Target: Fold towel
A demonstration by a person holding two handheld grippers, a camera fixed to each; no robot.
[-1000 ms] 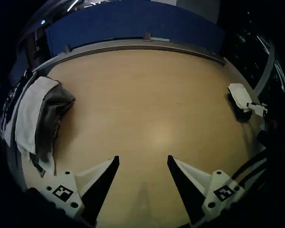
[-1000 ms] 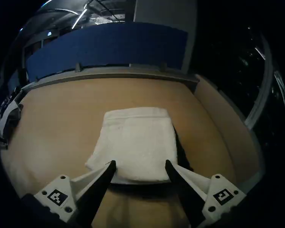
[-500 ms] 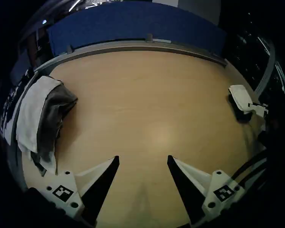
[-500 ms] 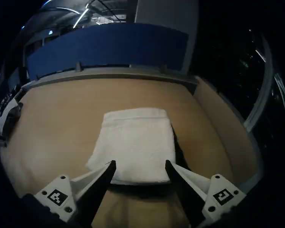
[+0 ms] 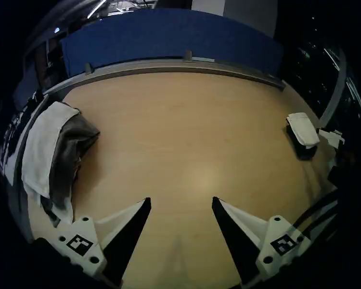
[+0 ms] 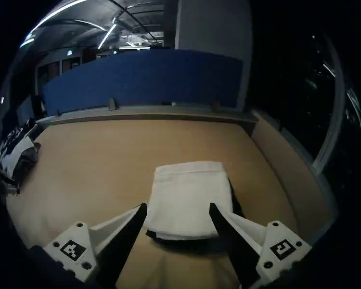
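Note:
A folded white towel [image 6: 190,197] lies on the wooden table [image 6: 98,159] on top of a dark folded one, just ahead of my right gripper [image 6: 177,206]. The right gripper is open, its fingers flanking the near end of the towel without pressing on it. In the left gripper view the same stack [image 5: 302,129] sits small at the far right, with the other gripper [image 5: 332,138] beside it. My left gripper [image 5: 180,200] is open above bare table, nothing between its fingers. A heap of white and grey towels [image 5: 55,154] lies at the left table edge.
A blue partition [image 5: 171,38] with a grey rail runs along the table's far edge. The wide wooden tabletop [image 5: 190,130] stretches between heap and stack. In the right gripper view the heap [image 6: 17,154] shows at the far left; the table's right edge [image 6: 296,159] lies close to the stack.
The right gripper has drawn back and tilted up, so the folded towel looks smaller and sits farther ahead. In the left gripper view the scene has shifted slightly; that gripper stays open.

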